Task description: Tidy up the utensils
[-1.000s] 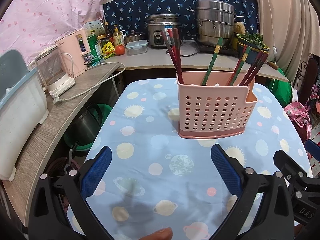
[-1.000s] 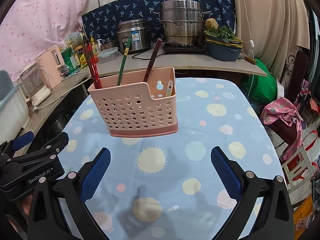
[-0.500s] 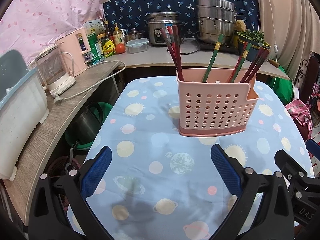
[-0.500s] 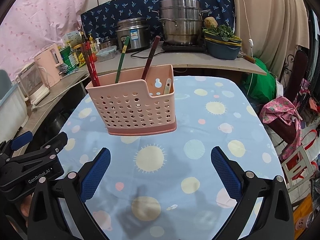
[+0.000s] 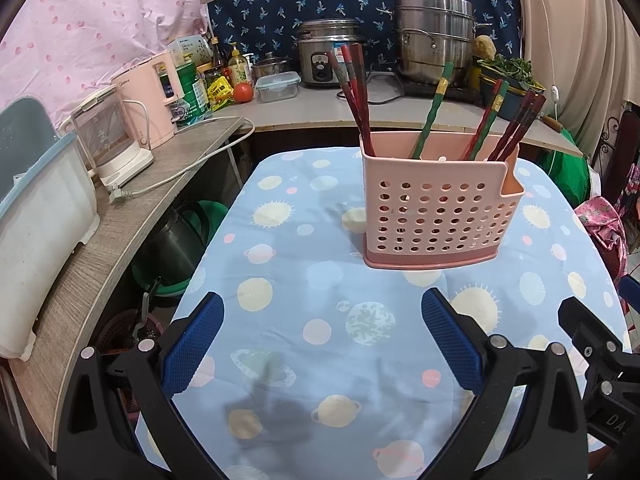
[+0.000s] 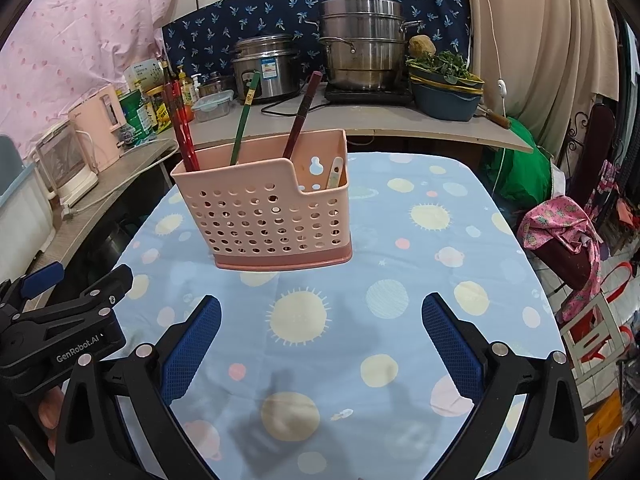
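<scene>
Both grippers are wide open and empty: left gripper (image 5: 322, 336) and right gripper (image 6: 322, 336) hover low over the near end of the surface (image 5: 280, 280), nothing between the pads. Pink caddy (image 5: 434, 216) stands upright mid-surface, well ahead of both. Its contents: a red chopstick bundle (image 5: 356, 96) at its left end, a green chopstick (image 5: 432, 112), a red-green one (image 5: 486, 124) and dark red ones (image 5: 520, 120) toward the right; the right wrist view also shows a pale handle (image 6: 334, 174) in the low-cut end compartment. Change over the last second: very little. Both views have drifted slightly, so the caddy now sits a touch lower and closer in frame; jaw opening is unchanged and the caddy and its contents have not moved. No loose utensils show anywhere on the cloth in either view. My read: sorting looks essentially done, or this is a pause between picks. If more is needed, the likely job is regrouping sticks inside the caddy. Risk there: a light plastic caddy could tip or slide when a stick is pulled out.
</scene>
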Demonstrator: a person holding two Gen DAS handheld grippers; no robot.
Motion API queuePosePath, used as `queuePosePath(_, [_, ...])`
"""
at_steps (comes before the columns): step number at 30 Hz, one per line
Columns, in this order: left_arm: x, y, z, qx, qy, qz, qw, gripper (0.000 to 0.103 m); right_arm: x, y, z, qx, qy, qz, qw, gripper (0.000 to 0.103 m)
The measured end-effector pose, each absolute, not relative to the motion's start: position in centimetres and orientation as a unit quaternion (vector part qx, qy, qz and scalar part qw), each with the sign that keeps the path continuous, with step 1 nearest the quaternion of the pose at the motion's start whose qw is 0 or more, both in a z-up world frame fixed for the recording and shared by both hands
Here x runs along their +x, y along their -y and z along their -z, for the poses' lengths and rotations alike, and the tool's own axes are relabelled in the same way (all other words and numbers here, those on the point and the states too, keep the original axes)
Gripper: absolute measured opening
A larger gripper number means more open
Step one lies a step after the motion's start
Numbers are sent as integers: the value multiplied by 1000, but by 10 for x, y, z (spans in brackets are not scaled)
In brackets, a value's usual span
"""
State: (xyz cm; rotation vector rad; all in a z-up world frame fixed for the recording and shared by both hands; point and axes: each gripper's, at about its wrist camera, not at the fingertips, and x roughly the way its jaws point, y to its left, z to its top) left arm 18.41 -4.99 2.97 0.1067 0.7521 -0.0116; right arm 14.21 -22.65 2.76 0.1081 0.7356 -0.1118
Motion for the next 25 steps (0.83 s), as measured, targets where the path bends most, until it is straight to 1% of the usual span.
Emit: queuePosePath(25, [185,48,-27,55,-367,4,929,95,144,229,-24,54,-362,59,929,97])
